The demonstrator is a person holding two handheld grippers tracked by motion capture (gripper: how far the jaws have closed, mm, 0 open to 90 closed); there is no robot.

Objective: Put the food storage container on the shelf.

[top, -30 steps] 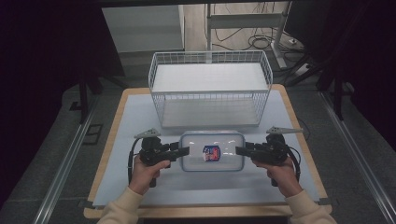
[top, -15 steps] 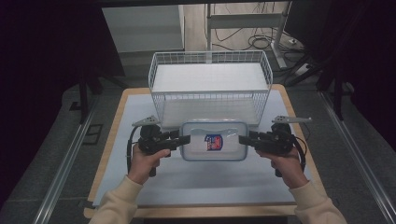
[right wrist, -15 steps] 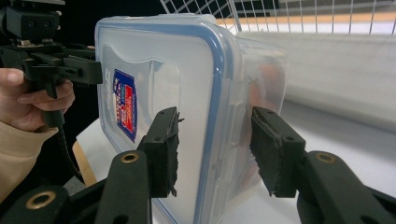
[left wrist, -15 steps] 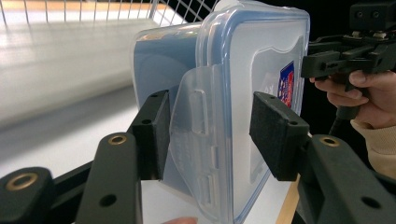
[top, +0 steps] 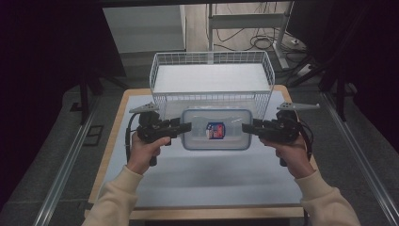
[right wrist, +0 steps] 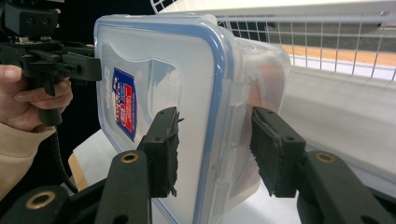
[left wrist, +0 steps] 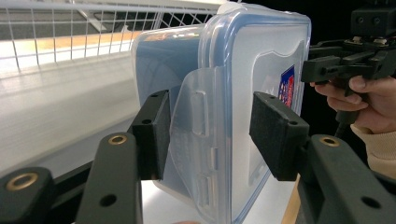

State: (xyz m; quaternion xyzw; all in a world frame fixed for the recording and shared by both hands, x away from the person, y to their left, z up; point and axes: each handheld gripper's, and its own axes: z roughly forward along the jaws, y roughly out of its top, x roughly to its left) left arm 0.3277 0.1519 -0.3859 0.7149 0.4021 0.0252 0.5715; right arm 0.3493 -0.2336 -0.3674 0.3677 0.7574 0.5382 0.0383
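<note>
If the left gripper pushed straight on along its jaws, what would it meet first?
The lidded plastic container already between its jaws; the left gripper points across it toward the right gripper, which holds the opposite end.

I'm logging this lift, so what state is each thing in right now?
Plastic container: lid on, lifted off the table, held at both ends.
Left gripper: shut on the container's left end flap.
Right gripper: shut on the container's right end.
Wire basket: upright, nothing in it, behind the container.
Table: covered by a pale mat.
</note>
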